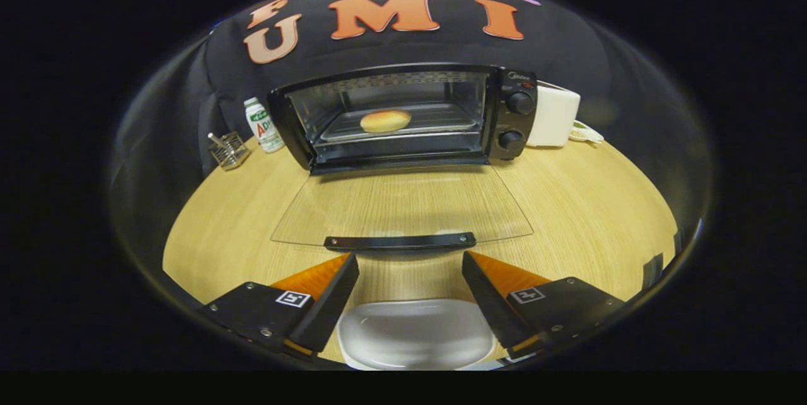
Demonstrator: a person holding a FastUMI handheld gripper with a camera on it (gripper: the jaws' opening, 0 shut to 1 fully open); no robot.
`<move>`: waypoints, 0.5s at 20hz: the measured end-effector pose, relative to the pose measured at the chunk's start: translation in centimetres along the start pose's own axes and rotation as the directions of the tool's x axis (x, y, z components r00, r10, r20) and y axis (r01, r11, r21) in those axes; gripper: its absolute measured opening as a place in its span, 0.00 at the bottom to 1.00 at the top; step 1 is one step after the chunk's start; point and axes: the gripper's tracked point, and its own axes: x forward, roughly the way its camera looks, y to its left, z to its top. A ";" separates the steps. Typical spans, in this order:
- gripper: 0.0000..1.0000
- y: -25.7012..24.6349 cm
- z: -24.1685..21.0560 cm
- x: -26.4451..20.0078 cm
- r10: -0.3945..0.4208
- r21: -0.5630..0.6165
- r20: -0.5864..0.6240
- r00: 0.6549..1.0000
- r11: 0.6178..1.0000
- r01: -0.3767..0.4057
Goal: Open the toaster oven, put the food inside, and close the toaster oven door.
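The black toaster oven (pixel 403 115) stands at the back of the wooden table (pixel 586 216) with its glass door (pixel 403 206) folded down flat toward me. A golden bun (pixel 385 121) lies on the metal tray (pixel 441 120) inside the oven cavity. The door's black handle (pixel 400 241) runs across just ahead of my fingertips. My gripper (pixel 410 263) is open, with nothing between its orange-and-black fingers (pixel 328 288). An empty white dish (pixel 416 332) sits on the table below, between the fingers.
Left of the oven stand a small white bottle with a green label (pixel 262 125) and a wire holder (pixel 228 150). A white appliance (pixel 553 117) sits right of the oven, with a pale object (pixel 586 134) beside it. Two round knobs (pixel 519 103) are on the oven's right panel.
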 end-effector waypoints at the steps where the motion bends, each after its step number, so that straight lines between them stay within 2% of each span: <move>1: 0.99 0.1 -0.4 0.3 -0.001 -0.017 -0.014 1.000 1.000 0.000; 7: 0.99 0.0 -1.9 2.5 -0.035 -0.060 -0.107 0.994 0.998 0.028; 10: 0.99 0.2 -2.0 3.4 -0.031 -0.068 -0.101 0.994 0.997 0.024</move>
